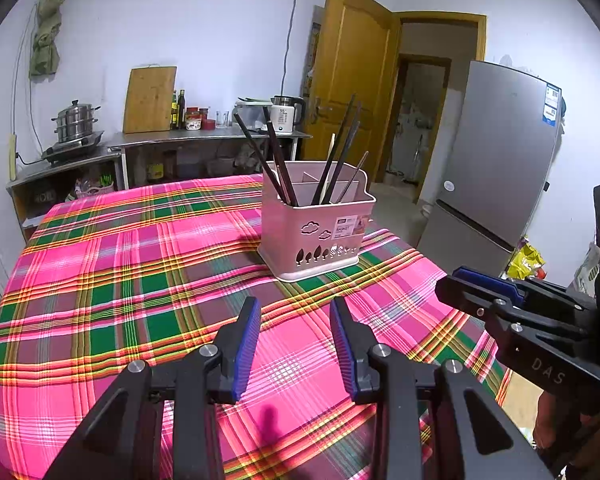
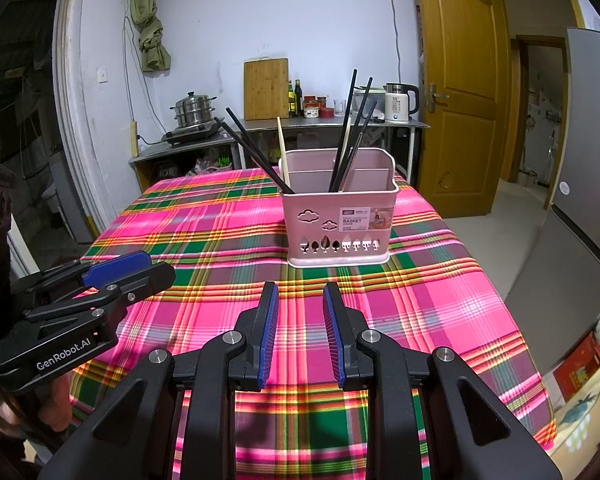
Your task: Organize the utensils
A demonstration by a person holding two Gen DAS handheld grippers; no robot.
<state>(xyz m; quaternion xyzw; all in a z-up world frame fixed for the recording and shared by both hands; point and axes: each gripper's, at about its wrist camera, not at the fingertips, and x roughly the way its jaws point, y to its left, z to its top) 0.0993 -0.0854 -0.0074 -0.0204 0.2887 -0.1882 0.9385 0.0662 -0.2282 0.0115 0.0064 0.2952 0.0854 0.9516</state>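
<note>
While both stand empty, the left gripper [image 1: 296, 344] and right gripper [image 2: 300, 332] hover with jaws apart, low in frame. Dark chopsticks [image 2: 350, 136] lean inside the pink plastic utensil basket [image 2: 338, 224] at centre, on the pink plaid tablecloth [image 2: 220, 248].

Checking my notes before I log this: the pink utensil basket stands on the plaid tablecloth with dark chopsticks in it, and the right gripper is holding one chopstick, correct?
Not quite. The right gripper holds nothing; the right wrist view shows only tablecloth between its open fingers. The pink utensil basket does stand on the plaid cloth with dark chopsticks in it.
</note>
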